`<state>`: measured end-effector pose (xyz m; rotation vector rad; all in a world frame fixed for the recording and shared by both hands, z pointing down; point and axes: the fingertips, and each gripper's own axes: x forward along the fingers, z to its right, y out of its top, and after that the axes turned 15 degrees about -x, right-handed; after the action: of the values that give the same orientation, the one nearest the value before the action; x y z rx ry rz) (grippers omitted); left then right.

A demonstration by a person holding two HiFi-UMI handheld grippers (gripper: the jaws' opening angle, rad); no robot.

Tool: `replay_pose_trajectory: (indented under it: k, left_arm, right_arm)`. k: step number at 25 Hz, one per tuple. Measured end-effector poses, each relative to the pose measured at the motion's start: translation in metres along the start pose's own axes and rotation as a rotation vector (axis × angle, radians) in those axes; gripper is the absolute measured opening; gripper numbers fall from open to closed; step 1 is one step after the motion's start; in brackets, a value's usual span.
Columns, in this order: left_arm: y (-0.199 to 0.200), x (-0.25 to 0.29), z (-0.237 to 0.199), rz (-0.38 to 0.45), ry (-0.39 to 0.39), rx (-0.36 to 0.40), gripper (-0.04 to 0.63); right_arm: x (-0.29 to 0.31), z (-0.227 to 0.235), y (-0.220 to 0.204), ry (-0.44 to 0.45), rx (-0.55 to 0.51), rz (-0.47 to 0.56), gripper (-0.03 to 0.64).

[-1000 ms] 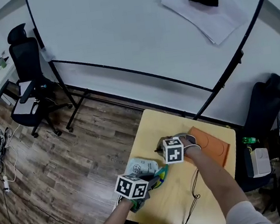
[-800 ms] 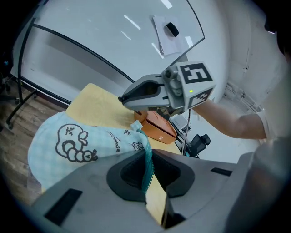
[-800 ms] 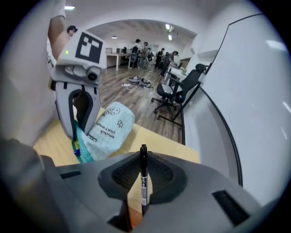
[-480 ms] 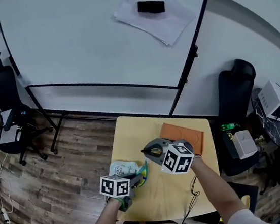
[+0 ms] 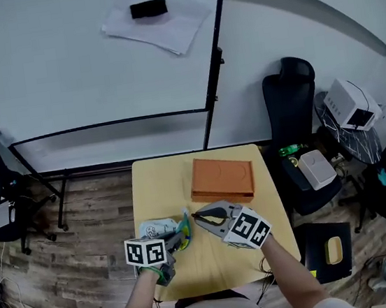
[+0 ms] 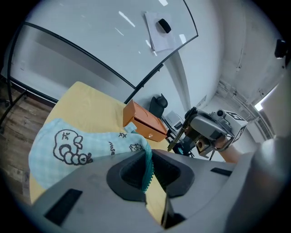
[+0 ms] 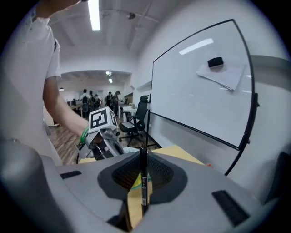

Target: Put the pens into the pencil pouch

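A light blue pencil pouch (image 5: 155,228) with cartoon print lies at the left front of the yellow table (image 5: 161,182). My left gripper (image 5: 179,238) is shut on the pouch's teal zipper edge (image 6: 147,169), which holds that side up. My right gripper (image 5: 198,217) hovers just right of the pouch, shut on a dark pen (image 7: 143,175) that stands upright between its jaws. In the left gripper view the right gripper (image 6: 207,130) shows with the pen (image 6: 177,137) slanting down from it. The pouch (image 6: 77,145) spreads out to the left there.
An orange box (image 5: 222,178) lies at the back of the table. A black cable (image 5: 264,266) trails off the front right. A whiteboard (image 5: 89,65) stands behind, and office chairs (image 5: 289,105) and a white device (image 5: 351,106) are at the right. People stand far off in the right gripper view.
My right gripper has risen and rolled, and has come from by the orange box toward the pouch with the pen. The left gripper kept its hold. The head view swung round.
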<state>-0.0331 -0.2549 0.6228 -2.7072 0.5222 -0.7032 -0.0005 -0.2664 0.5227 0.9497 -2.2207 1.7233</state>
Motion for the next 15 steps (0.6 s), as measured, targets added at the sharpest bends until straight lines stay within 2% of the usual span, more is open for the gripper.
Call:
replay_pose_trajectory:
  k: [4,9,15]
  left_arm:
    - [0.007,0.003,0.021,0.011,-0.037,0.030,0.037]
    - [0.026,-0.003,0.041,0.054,-0.065,0.055,0.037]
    - [0.047,-0.011,0.059,0.110,-0.122,0.009,0.035]
  right_arm:
    - [-0.014,0.013,0.017,-0.068,0.123,0.139,0.047]
    - [-0.029,0.036,0.050,-0.110,0.197,0.308,0.047]
    - [-0.029,0.053,0.074,-0.143,0.276,0.465,0.047]
